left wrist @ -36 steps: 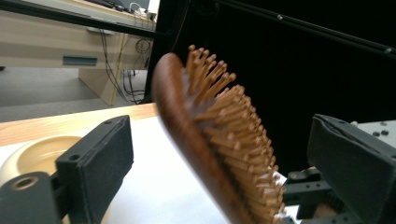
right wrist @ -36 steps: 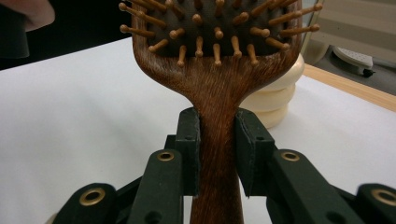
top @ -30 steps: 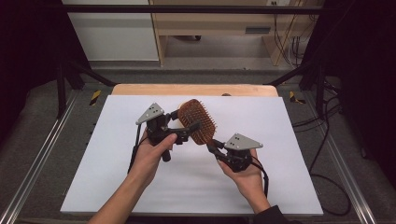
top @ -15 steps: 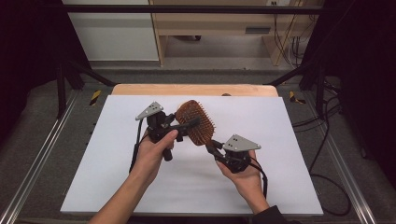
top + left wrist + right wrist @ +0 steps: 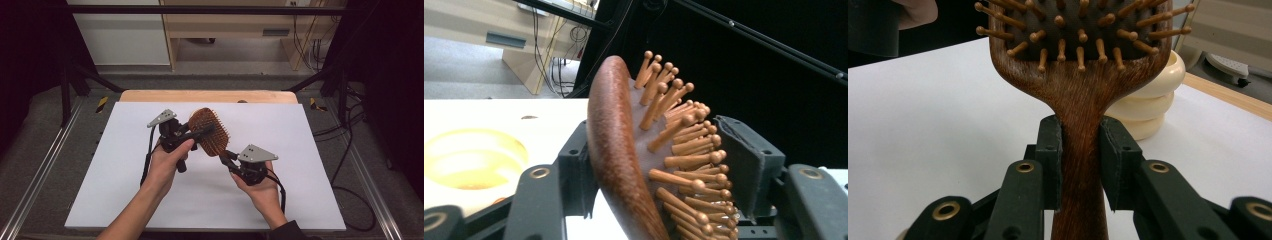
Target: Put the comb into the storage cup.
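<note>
"What is under my arms?"

"A big white table top [image 5: 310, 150]. A strip of light wood [image 5: 210, 96] runs along its far edge."

"What is behind my table?"

"A grey floor [image 5: 235, 67]. A pale wooden desk [image 5: 225, 30] stands on it, next to a white cabinet [image 5: 120, 35]. Some cables [image 5: 307, 45] hang down by the desk."

"And at the sides?"

"Black curtains [image 5: 390, 75] hang there, so it is dark. Shiny metal rails [image 5: 42, 170] run along both sides. Black cables [image 5: 350, 165] lie on the grey floor on my right."

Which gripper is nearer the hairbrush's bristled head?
Left. The left gripper straddles the hairbrush head itself, jaws on its back and bristles. The right gripper clamps the handle below the head.
</note>
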`<state>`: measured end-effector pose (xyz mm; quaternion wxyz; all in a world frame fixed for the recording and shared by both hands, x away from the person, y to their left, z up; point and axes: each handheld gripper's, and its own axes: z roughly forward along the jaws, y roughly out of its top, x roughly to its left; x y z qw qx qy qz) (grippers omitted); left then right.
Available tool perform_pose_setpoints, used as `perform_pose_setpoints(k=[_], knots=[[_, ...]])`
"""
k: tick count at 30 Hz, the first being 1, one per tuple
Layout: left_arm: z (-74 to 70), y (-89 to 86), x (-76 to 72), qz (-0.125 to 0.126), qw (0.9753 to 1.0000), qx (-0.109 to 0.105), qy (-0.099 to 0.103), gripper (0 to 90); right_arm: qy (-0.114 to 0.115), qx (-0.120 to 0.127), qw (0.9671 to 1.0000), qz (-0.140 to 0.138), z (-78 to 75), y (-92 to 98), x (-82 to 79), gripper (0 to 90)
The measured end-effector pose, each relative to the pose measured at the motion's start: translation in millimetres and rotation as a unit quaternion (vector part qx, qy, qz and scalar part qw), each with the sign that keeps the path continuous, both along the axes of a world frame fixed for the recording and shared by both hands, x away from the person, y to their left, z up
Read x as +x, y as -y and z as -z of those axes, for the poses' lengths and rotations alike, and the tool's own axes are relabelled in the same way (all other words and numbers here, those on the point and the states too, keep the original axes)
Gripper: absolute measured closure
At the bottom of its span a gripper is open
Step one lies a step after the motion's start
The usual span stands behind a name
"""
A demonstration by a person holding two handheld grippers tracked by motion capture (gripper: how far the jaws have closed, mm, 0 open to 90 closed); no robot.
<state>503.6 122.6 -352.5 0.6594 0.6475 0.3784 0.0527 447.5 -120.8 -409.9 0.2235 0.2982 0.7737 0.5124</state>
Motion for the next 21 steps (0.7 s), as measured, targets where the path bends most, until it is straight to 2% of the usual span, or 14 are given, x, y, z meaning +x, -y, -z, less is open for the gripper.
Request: perform_pose_setpoints(k=[4,6,13,21], knots=[[-1.8,0.5,-1.8,0.001,1.0000,-0.008,0.001,45.8,0.002,-0.001,1.0000,0.001,0.9,-1.3,-0.1,72.9],[-2.3,0.8,-2.9,0.000,0.9999,-0.012,-0.005,47.7,0.000,-0.001,1.0000,0.000,1.5,-1.5,-0.1,72.8],[-5.5,3.9,-7.5,0.004,0.9999,-0.009,0.006,49.8,-0.001,0.002,1.0000,-0.004,2.8,-1.3,0.4,72.6],[-7.1,4.7,-9.5,0.003,1.0000,-0.003,0.004,50.4,-0.007,0.005,0.9999,-0.009,4.4,-1.6,1.4,72.5]])
